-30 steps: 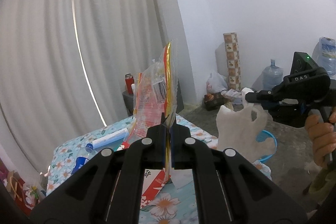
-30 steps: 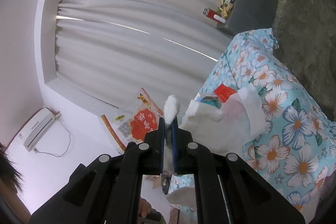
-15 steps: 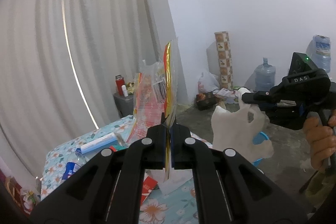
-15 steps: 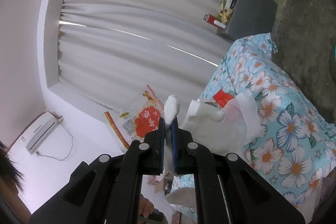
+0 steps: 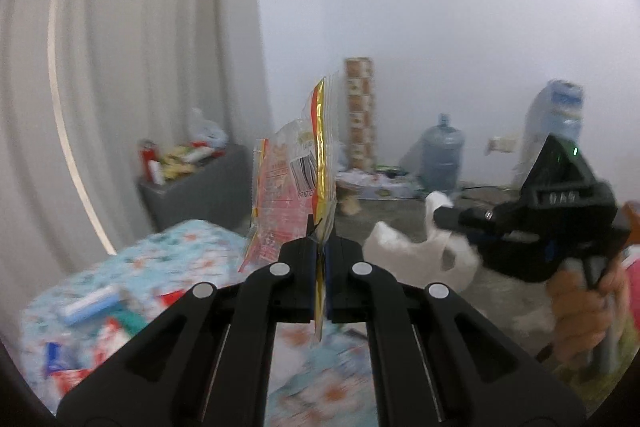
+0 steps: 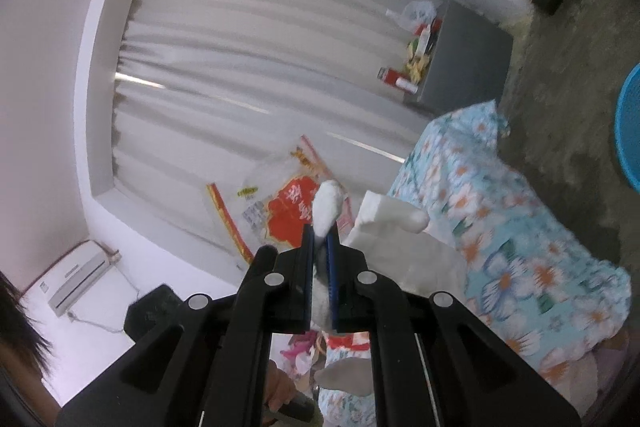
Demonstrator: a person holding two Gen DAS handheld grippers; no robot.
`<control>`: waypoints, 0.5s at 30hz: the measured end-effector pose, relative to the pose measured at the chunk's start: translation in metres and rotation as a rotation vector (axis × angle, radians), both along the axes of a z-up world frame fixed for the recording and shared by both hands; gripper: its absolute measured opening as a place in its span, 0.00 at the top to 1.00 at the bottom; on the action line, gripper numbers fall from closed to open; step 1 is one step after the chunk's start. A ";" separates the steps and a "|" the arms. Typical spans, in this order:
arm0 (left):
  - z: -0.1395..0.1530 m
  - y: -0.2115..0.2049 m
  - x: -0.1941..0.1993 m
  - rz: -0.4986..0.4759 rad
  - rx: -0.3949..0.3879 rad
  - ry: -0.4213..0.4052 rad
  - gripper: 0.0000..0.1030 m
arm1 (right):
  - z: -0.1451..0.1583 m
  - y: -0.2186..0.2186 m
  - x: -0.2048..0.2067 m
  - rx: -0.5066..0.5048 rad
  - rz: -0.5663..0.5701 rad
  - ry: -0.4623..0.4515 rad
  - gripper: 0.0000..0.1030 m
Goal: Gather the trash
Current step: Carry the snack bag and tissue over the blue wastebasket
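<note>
My left gripper point(image 5: 319, 251) is shut on a red, yellow and clear snack wrapper point(image 5: 296, 179) and holds it upright in the air above the floral table point(image 5: 168, 259). My right gripper point(image 6: 320, 239) is shut on the handle of a white plastic bag point(image 6: 400, 247), which hangs open beside it. In the left wrist view the right gripper point(image 5: 440, 215) holds the bag point(image 5: 416, 259) to the right of the wrapper. The wrapper also shows in the right wrist view point(image 6: 280, 207), just left of the bag.
More wrappers and a blue and white tube point(image 5: 90, 303) lie on the floral table. A grey cabinet point(image 5: 196, 191) with bottles stands by the curtain. Water jugs point(image 5: 442, 159) and clutter line the far wall. A blue basket point(image 6: 630, 131) sits on the floor.
Both grippers have swung to the right and away from the table, keeping their grips. The wrapper and bag stay close together, and the left view is now blurred by motion.
</note>
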State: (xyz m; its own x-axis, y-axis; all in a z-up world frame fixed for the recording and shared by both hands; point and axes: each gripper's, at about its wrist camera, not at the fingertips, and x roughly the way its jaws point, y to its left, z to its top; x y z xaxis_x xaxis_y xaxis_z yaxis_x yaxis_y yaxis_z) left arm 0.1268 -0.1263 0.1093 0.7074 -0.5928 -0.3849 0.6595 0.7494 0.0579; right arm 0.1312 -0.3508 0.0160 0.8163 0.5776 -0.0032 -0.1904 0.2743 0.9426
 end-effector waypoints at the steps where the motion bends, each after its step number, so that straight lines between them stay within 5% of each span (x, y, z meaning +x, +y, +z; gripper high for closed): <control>1: 0.000 -0.009 0.008 -0.029 -0.012 0.032 0.99 | 0.000 -0.006 -0.001 -0.003 -0.014 0.003 0.93; 7: -0.016 -0.072 0.066 -0.183 -0.071 0.264 0.99 | -0.008 -0.058 -0.007 -0.047 -0.125 0.052 0.93; 15: -0.079 -0.180 0.132 -0.280 0.000 0.490 0.99 | -0.062 -0.140 0.005 -0.057 -0.268 0.216 0.94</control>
